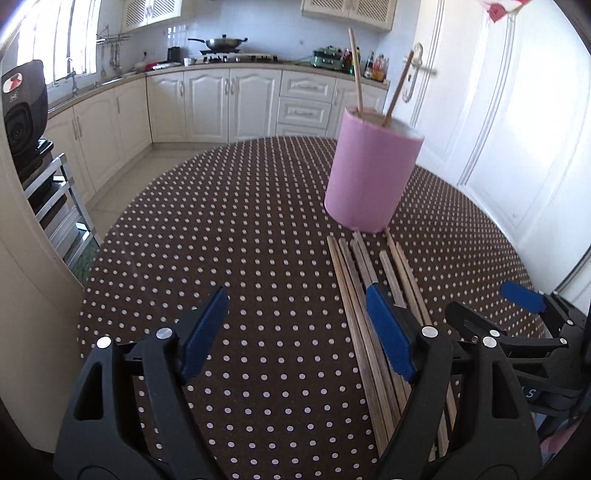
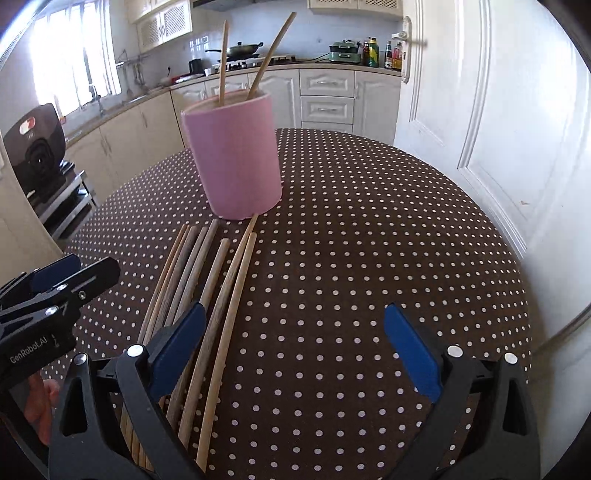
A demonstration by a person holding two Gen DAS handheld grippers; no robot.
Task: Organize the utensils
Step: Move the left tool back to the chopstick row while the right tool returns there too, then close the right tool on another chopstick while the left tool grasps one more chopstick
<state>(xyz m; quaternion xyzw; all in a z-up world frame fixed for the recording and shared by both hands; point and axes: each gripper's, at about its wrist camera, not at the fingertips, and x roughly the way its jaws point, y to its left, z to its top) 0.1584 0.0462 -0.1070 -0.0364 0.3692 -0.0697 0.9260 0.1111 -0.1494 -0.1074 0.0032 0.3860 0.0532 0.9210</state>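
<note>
Both grippers, left gripper and right gripper, have wide empty fingers; center one chopstick between them (singly), then drop it in the pink cup.

Cream kitchen cabinets run along the far wall under a pale tiled backsplash, with a wok on the stove. Daylight pours through the window at left; a white panelled door stands at right.

The chopsticks look like matt bare wood. At twelve o'clock from them, the pink holder has a smooth matt surface. The tablecloth looks like dull dotted cloth. Gripper pads appear blue, finely ribbed plastic.
</note>
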